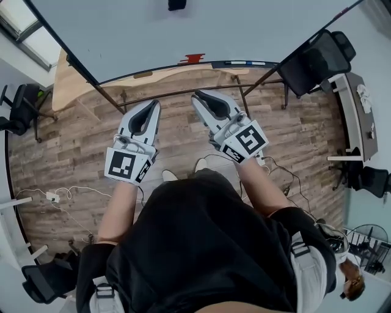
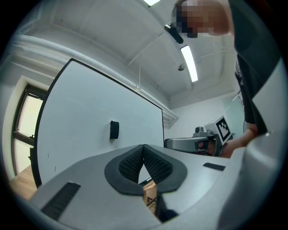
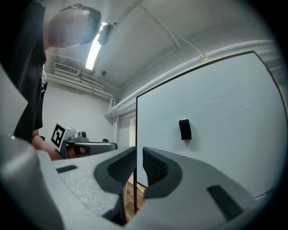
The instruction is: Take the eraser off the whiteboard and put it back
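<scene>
Closest to me in the head view are the person's black top point(image 1: 201, 238) and two bare forearms reaching forward, each hand carrying a marker cube. Beyond them the left gripper point(image 1: 151, 105) and right gripper point(image 1: 200, 96) are held side by side, near each other but apart, over the wooden floor point(image 1: 73, 153) and pointing towards the board. In the left gripper view its jaws meet at the tips with nothing between them; only a sliver of floor shows under the closed pads. In the right gripper view the jaws stand almost together, a thin gap left between the pads and nothing gripped in it; the dark edge of the whiteboard frame shows through the gap. A loose cable point(image 1: 55, 197) lies on the floor on the left, and a black office chair point(image 1: 321, 58) stands off to the right. Further on, the whiteboard point(image 1: 201, 30) stands on its dark legs, with a red item point(image 1: 192, 58) on its bottom tray. The eraser point(image 1: 176, 4) sits furthest away, a small black block stuck upright on the white surface, well clear of both grippers
</scene>
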